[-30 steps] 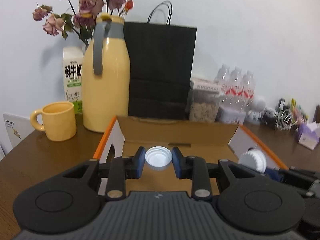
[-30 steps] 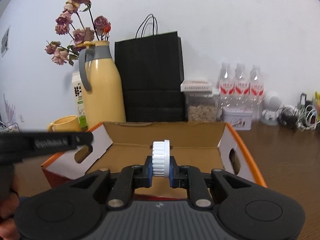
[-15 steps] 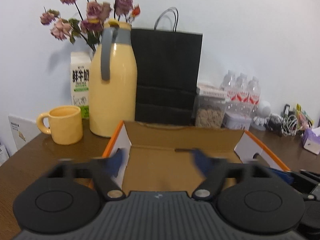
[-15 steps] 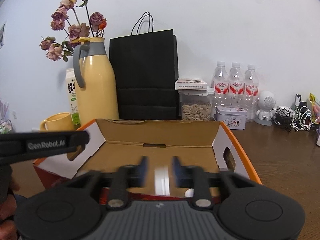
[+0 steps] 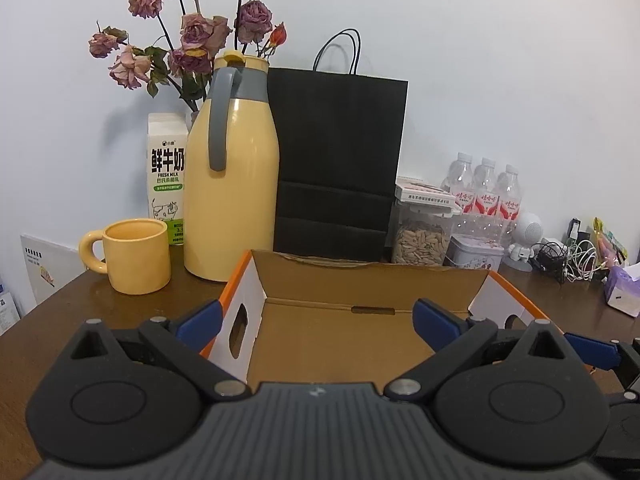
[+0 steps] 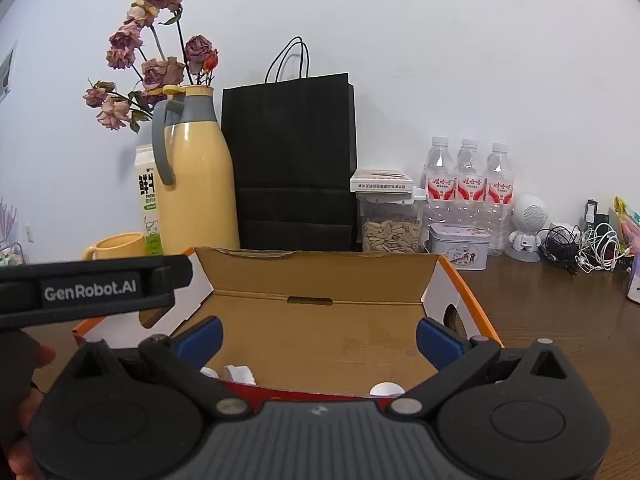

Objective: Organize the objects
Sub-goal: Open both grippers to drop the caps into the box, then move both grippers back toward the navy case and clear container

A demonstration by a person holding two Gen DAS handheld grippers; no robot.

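Readable text on the milk carton and the left gripper body

"FRESH MILK" is printed in green capitals on the white milk carton [image 5: 167, 184], under three large green Chinese characters, 鲜牛奶, and above a drawn cow; smaller lines of print beneath are too fine to be read. In the right wrist view only part of the carton's lettering is seen, the rest being hidden by the yellow jug [image 6: 196, 176]. "GenRobot.AI" is written in pale letters on the black body of the left gripper [image 6: 90, 291]. Red labels are carried by the three water bottles [image 6: 468, 188], and print by the flat box on the seed jar [image 6: 382, 182], but neither can be made out.
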